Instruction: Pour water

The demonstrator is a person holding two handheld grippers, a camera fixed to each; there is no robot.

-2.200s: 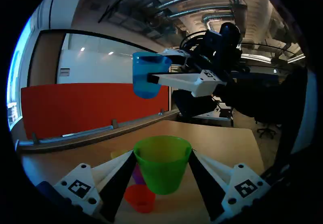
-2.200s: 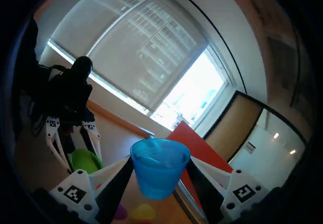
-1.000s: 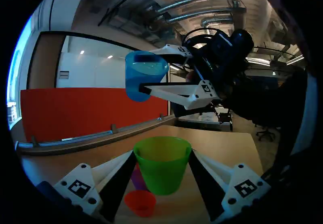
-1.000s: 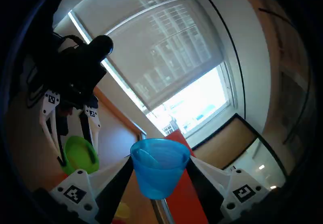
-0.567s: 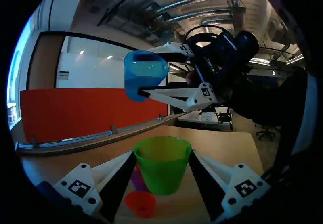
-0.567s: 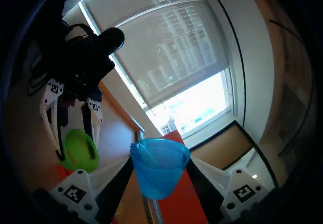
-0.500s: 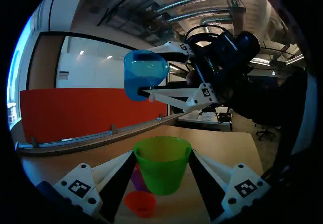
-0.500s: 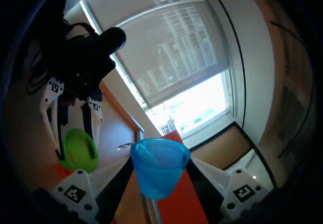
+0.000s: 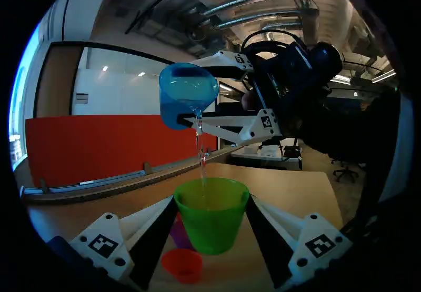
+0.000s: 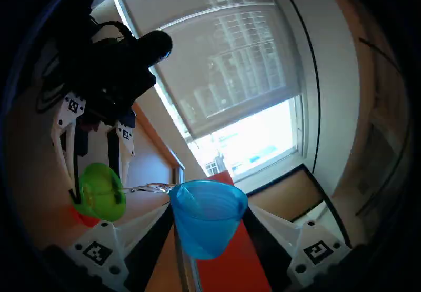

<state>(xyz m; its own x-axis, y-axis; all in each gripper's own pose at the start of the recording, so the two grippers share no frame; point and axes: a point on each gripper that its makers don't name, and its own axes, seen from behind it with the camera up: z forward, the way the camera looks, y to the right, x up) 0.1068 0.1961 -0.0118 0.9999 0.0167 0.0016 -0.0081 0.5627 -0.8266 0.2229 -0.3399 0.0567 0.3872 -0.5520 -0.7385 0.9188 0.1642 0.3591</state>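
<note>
Two cups are held aloft, one per gripper. At lower centre of the left gripper view, the left gripper [image 9: 211,203] is clamped on an upright green cup [image 9: 211,223] above the wooden table [image 9: 294,192]. The right gripper [image 10: 208,209] grips a blue cup [image 9: 181,100], tilted at upper centre. One thin stream of water [image 9: 200,152] falls from the blue cup into the green cup. Two smaller cups stand below: one orange cup [image 9: 181,264], one purple cup [image 9: 180,233].
</note>
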